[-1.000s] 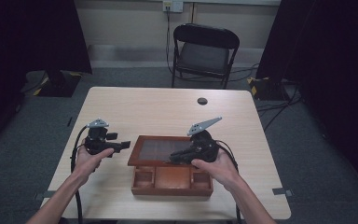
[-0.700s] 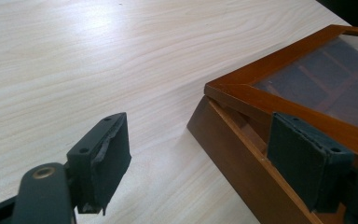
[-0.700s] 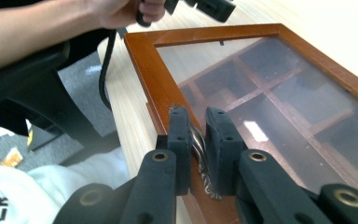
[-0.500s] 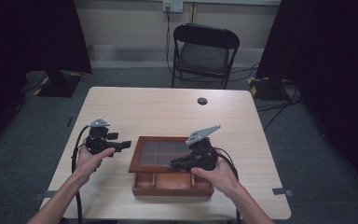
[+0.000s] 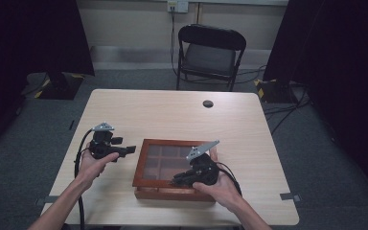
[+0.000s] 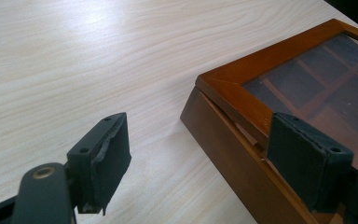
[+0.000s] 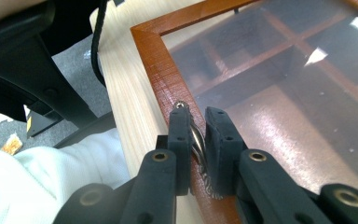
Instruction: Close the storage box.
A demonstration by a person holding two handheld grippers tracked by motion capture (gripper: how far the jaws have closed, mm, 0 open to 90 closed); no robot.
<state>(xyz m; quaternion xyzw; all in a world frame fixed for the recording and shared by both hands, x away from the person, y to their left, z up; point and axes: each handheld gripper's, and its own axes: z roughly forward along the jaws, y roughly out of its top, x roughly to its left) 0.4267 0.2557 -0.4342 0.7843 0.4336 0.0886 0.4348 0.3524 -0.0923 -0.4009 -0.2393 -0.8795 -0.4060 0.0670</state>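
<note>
The small metal handle (image 7: 196, 140) on the box lid (image 5: 173, 159) is pinched tight by the right hand-held gripper (image 7: 197, 154). The left hand-held gripper (image 6: 214, 158) is held wide open, empty. The lid should be moved slowly.

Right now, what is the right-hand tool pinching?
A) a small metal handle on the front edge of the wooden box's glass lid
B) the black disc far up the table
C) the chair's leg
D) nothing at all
A: in the right gripper view, the right gripper has closed on the metal handle on the lid of the wooden box.
</note>
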